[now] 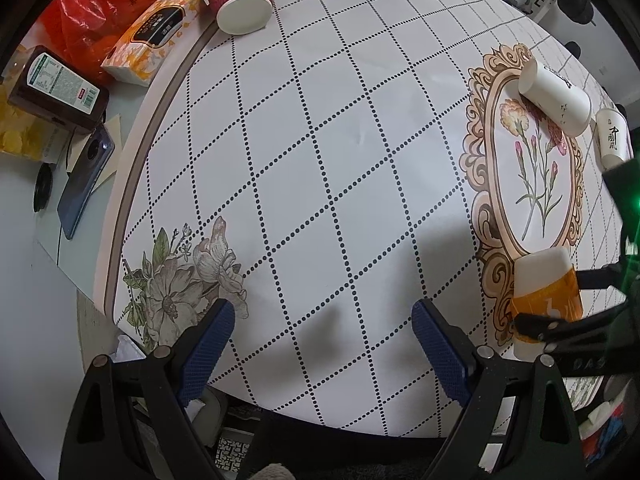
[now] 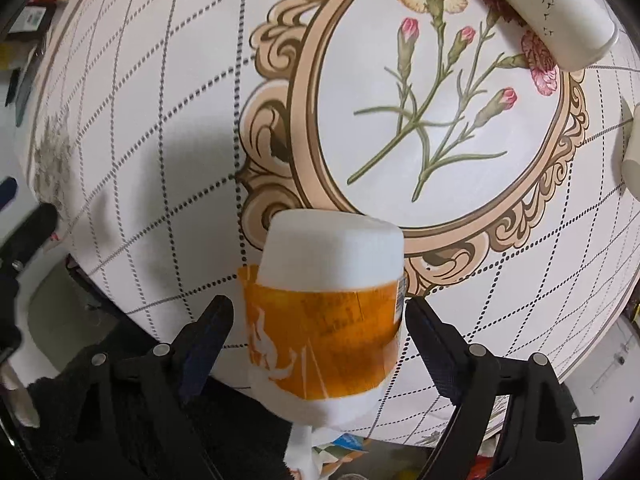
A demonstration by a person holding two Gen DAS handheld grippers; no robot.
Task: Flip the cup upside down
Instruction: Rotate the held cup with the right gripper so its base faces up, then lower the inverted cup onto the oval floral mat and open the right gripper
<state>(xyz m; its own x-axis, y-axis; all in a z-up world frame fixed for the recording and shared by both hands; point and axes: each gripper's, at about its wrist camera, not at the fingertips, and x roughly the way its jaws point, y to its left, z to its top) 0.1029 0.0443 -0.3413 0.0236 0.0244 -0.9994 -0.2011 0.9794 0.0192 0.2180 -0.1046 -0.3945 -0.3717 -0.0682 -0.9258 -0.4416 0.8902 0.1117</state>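
Right gripper (image 2: 316,320) with jaws spread around the orange-banded cup (image 2: 326,308), apparently not quite pinching it, closed base up, near the floral medallion (image 2: 436,100) on the counter (image 1: 320,160). Left gripper (image 1: 324,336) idle, jaws spread.

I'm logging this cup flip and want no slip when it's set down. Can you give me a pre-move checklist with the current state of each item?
1. Orange-banded cup sits between the right gripper fingers: ok.
2. Both pads firmly touching the cup: cannot tell; a gap seems to show on one side.
3. Cup's closed end faces away from the camera: ok.
4. Bare tablecloth nearby for setting down: ok.
5. Lying white cup apart from the held cup: ok.
6. Left gripper open and holding nothing: ok.
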